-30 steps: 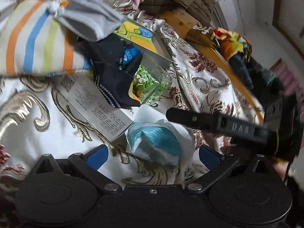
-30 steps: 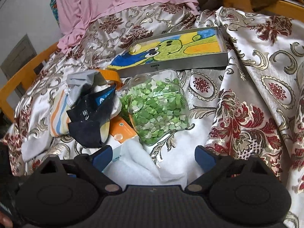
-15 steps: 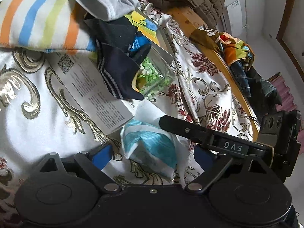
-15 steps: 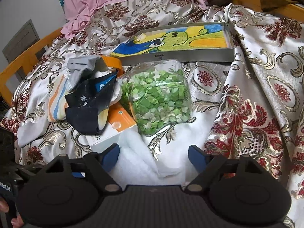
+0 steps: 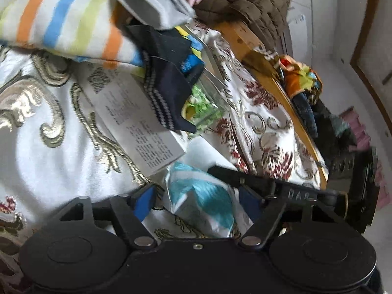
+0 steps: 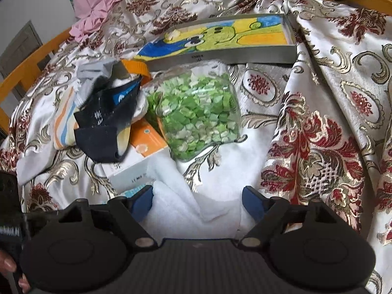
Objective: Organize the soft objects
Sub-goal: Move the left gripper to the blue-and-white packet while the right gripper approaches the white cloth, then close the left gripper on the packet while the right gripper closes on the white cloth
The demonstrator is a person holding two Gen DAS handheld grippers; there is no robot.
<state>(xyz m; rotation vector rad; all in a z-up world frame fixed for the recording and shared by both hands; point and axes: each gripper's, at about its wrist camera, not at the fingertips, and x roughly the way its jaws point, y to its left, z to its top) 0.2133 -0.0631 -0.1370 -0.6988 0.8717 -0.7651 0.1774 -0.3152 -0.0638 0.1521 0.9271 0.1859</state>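
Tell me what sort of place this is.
Probably a bedroom at home: a brocade bedspread over a wooden bed frame, socks and clothes scattered about.

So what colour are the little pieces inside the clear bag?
Green, light and darker shades mixed, filling the clear bag. The right wrist view shows it best.

The jar of paper stars (image 6: 196,112) lay on the bedspread (image 6: 318,122), in front of the framed picture (image 6: 220,41). The sock (image 6: 105,127) lay to its left, on the box (image 6: 139,156). The towel (image 6: 186,205) lay in front of both.
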